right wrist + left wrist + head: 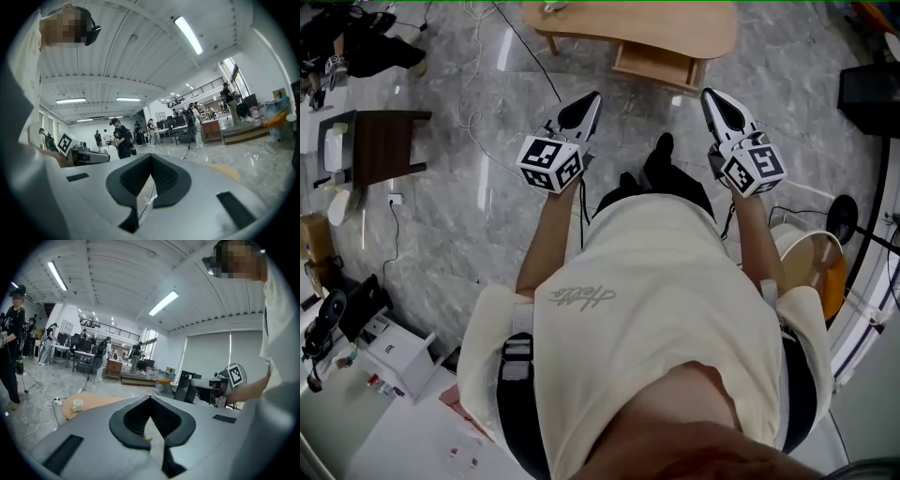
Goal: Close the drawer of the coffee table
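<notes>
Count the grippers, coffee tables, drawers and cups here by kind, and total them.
Grippers: 2 (left gripper, right gripper)
Coffee table: 1
Drawer: 1
Cup: 1
Total: 5

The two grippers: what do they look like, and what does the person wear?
The left gripper and right gripper are white pointed shells with black pads, each carrying a cube of black-and-white square markers. The person wears a cream short-sleeved shirt.
</notes>
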A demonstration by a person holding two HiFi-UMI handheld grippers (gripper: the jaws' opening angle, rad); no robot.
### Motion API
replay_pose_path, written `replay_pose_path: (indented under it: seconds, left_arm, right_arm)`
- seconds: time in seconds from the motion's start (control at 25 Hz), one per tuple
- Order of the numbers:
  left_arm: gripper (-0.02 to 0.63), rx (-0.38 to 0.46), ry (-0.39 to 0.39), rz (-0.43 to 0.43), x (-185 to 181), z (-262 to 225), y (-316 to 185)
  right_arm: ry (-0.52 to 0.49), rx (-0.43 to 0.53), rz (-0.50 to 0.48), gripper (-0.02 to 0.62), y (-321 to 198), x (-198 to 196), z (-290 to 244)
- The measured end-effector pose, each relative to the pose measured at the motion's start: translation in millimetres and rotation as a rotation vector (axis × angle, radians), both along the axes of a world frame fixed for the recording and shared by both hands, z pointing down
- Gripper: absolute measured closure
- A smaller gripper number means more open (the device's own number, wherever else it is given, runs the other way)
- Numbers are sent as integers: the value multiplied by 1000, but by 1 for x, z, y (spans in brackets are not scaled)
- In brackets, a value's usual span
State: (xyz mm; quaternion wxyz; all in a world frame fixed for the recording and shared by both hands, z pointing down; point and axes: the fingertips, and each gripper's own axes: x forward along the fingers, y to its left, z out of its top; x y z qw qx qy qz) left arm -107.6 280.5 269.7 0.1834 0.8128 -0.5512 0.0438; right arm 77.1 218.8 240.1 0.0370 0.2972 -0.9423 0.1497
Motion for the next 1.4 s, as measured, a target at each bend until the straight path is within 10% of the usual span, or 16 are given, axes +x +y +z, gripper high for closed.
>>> replay_pose_path:
  seconds: [1.0, 1.4]
  left_arm:
    - [601, -20, 93, -51, 17, 13, -236]
    - [601, -50, 20, 122, -18, 28, -292]
  right_arm:
    - [-117, -80, -52, 601, -220, 5, 48]
    - [-55, -113, 67, 601, -256, -40, 49]
